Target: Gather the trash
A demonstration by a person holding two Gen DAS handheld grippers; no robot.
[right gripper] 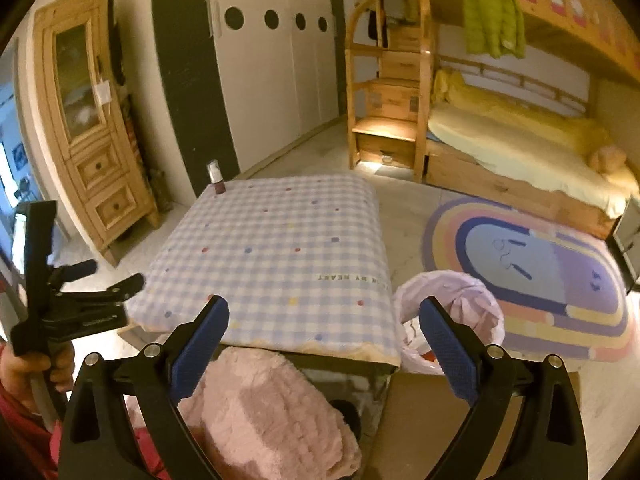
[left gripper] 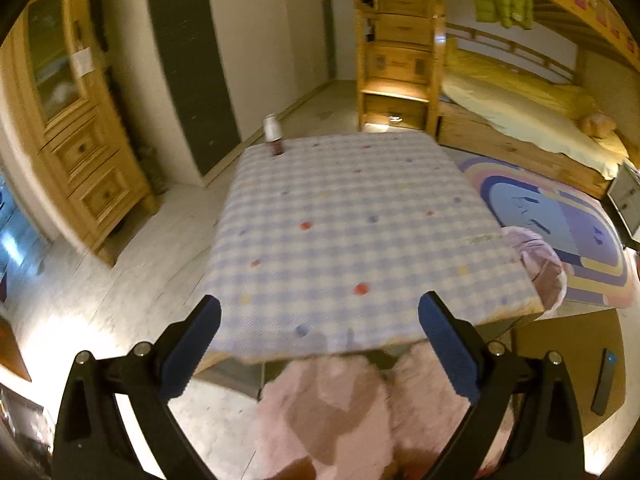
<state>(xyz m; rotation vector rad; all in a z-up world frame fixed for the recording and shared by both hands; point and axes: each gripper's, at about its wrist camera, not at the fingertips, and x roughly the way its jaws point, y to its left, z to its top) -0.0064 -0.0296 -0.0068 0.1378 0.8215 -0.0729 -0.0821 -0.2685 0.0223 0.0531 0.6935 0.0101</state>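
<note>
A small bottle (left gripper: 273, 135) with a white cap and dark base stands upright at the far left corner of a table under a blue checked cloth (left gripper: 352, 232); it also shows in the right wrist view (right gripper: 216, 178). A bin lined with a pale pink bag (right gripper: 452, 320) stands on the floor by the table's near right corner, with some trash inside; its edge shows in the left wrist view (left gripper: 540, 264). My left gripper (left gripper: 320, 322) is open and empty above the table's near edge. My right gripper (right gripper: 324, 320) is open and empty above the near edge, left of the bin. The left gripper also appears in the right wrist view (right gripper: 108, 276).
Pink fluffy fabric (right gripper: 264, 408) covers the lap below both grippers. A wooden cabinet (right gripper: 92, 120) stands at left, a bunk bed (right gripper: 520, 144) with stairs at right, a rainbow rug (right gripper: 540, 272) on the floor. A dark remote-like object (left gripper: 605, 380) lies at lower right.
</note>
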